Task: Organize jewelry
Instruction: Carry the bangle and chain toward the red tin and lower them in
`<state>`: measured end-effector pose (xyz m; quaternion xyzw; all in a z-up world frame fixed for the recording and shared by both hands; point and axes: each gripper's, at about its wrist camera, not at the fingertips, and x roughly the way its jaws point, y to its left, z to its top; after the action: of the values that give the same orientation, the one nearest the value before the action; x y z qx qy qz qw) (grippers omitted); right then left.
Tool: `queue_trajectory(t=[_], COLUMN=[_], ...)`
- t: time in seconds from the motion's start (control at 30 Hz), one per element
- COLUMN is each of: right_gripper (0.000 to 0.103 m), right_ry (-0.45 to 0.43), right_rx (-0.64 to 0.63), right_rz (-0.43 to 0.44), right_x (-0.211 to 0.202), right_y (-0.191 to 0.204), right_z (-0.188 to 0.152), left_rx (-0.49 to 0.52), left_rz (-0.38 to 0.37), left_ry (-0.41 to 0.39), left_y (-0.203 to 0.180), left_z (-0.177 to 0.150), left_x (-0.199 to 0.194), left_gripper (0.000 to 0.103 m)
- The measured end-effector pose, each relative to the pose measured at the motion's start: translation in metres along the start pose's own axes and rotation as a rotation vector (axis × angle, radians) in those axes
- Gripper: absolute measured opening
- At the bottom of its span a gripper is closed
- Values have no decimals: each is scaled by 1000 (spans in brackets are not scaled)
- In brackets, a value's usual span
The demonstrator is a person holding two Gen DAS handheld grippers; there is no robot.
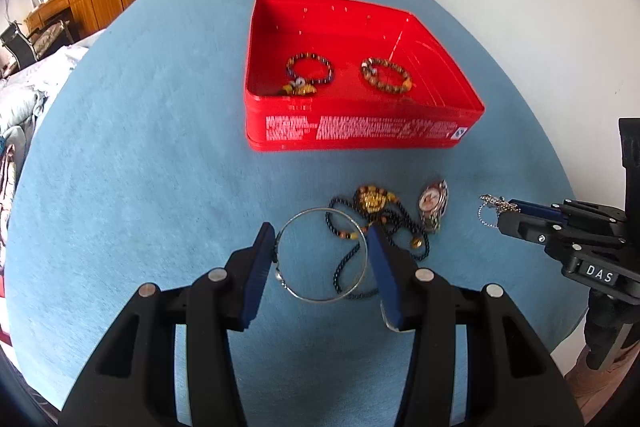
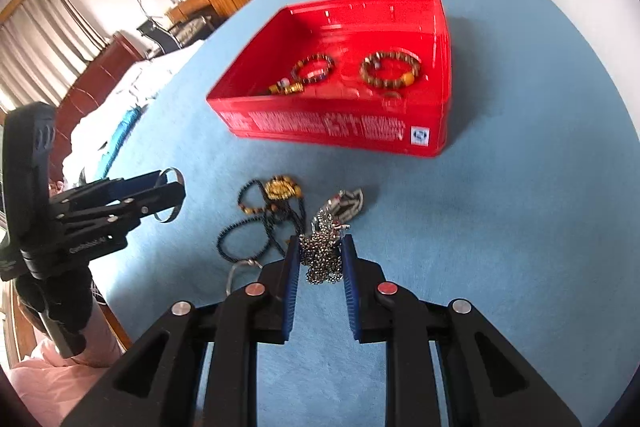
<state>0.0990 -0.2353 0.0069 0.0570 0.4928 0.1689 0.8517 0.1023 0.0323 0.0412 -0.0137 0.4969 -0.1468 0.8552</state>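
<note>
Red tin [image 1: 360, 135] holds two bead bracelets [image 1: 310, 69]; left gripper [image 1: 322, 239] clamps a bangle [image 1: 320, 255], right gripper [image 2: 320, 247] a chain [image 2: 322, 259].

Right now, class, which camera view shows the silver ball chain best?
The right wrist view: the silver ball chain hangs bunched between the right gripper pads, large and close. The left wrist view shows only a thin loop dangling from that gripper's tip.

The blue cloth [image 1: 140, 147] lies bare to the left of the red tin [image 1: 360, 137] and along the strip between the tin and the heap of black beads [image 1: 360, 227] and the watch [image 1: 434, 205], so a hand could pass there freely. The tin stands open on top, with two bead bracelets [image 1: 310, 69] on its floor and free floor behind them. Close on the right a white wall [image 1: 520, 7] hems in the table edge.
</note>
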Motion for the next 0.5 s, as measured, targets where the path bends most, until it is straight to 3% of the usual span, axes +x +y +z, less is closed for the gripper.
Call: queue_trajectory(t=[0.3,0.5], right_gripper=[20,20], right_ry=[-79,-130], right_rx=[-2,-7], right_rz=[15,0], right_x=[-18,-20], right_y=[4,4], right_z=[35,72], left_rx=[13,11], left_rz=[4,5], left_ry=[-46,-72], left_y=[-7,-10], left_z=[29,65], left_x=[-13,-11], left_gripper=[47,47])
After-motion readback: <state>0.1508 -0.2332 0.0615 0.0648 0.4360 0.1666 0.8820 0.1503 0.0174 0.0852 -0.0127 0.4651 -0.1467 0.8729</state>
